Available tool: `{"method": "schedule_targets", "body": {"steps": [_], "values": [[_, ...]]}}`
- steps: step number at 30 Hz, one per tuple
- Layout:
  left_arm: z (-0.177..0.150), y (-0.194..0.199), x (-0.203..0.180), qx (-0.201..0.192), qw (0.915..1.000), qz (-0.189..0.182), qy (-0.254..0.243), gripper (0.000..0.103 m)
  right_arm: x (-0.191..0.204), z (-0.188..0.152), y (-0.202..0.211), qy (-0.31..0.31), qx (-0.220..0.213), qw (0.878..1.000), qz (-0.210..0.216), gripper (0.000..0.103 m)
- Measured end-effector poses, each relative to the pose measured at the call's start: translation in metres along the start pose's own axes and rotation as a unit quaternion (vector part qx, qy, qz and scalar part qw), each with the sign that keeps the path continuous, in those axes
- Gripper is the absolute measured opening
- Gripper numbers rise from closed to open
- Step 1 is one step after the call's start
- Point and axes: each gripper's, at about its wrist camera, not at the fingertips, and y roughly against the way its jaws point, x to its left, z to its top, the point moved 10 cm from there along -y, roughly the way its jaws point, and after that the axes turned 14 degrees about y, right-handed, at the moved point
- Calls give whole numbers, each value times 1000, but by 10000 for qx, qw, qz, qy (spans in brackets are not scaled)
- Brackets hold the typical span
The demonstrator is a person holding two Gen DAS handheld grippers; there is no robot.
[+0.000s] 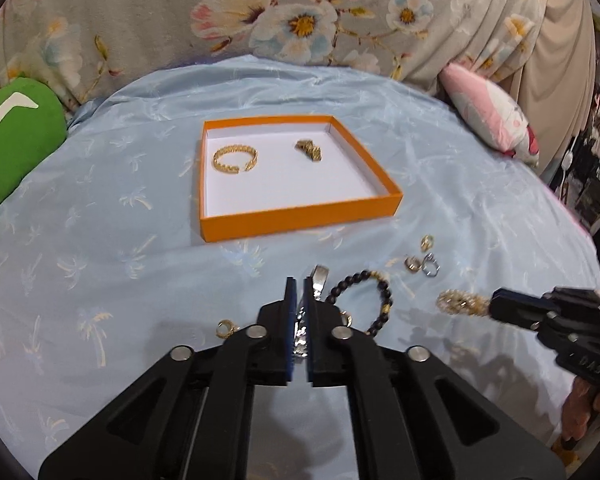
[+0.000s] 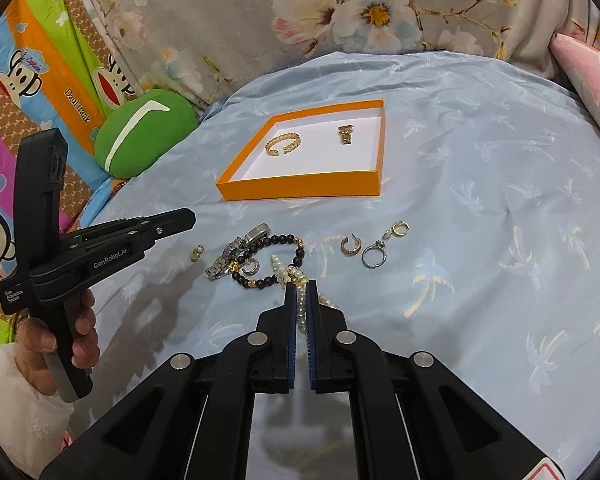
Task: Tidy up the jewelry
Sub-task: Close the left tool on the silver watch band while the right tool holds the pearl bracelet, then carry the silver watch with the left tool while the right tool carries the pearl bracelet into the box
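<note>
An orange tray (image 1: 300, 216) (image 2: 300, 190) with a white floor holds a gold cuff bracelet (image 1: 235, 159) (image 2: 283, 143) and a gold clasp piece (image 1: 309, 150) (image 2: 345, 135). My left gripper (image 1: 300, 286) (image 2: 190, 216) hovers shut and empty over a silver watch (image 1: 320, 276) (image 2: 240, 248) lying on the cloth. My right gripper (image 2: 300, 290) (image 1: 494, 306) is shut on a pearl necklace (image 2: 296, 280) (image 1: 462, 302). A black bead bracelet (image 1: 364, 300) (image 2: 276, 258) lies beside the watch.
Gold hoop earrings (image 2: 350, 245) (image 1: 411, 264), a silver ring (image 2: 374, 256) (image 1: 431, 266) and another gold earring (image 2: 399, 229) (image 1: 427, 242) lie on the blue cloth (image 1: 100, 240). A small gold earring (image 1: 225, 328) (image 2: 196, 254) lies left. A green cushion (image 1: 16, 140) and pink pillow (image 1: 492, 116) flank the bed.
</note>
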Motion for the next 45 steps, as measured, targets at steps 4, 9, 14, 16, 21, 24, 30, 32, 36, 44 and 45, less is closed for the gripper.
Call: {"method": "schedule_targets", "body": {"steps": [4, 9, 14, 16, 21, 24, 30, 32, 36, 44, 45], "values": [[-12, -17, -4, 159, 9996, 78, -222, 40, 2, -4, -2, -16, 52, 10000, 25, 4], [-19, -37, -6, 306, 9993, 132, -161, 40, 3, -4, -3, -10, 59, 10000, 20, 4], [-24, -46, -3, 430, 9990, 77, 56, 29, 2, -4, -4, -40, 72, 10000, 24, 4], [-24, -46, -3, 433, 9990, 49, 103, 21, 1, -5, -5, -57, 79, 9999, 26, 4], [-22, -41, -4, 462, 9983, -166, 307, 11, 1, -5, -5, -58, 73, 10000, 29, 4], [-21, -36, -4, 393, 9985, -175, 331, 9, 1, -4, -4, -52, 59, 10000, 22, 4], [-20, -28, -5, 336, 9988, -115, 339, 9, 1, -3, -1, -70, 29, 10000, 13, 4], [-21, -27, -5, 318, 9989, -64, 328, 9, 1, -3, 0, -68, 22, 10000, 12, 4], [-17, -14, -6, 198, 9987, -140, 439, 9, 0, 1, 4, -65, -33, 10000, 1, 4], [12, 12, -18, -109, 9986, -261, 438, 9, -3, 32, 14, 53, -322, 9994, -81, 4], [19, 15, -20, -172, 9987, -258, 402, 9, -4, 40, 14, 102, -376, 9992, -113, 4]]}}
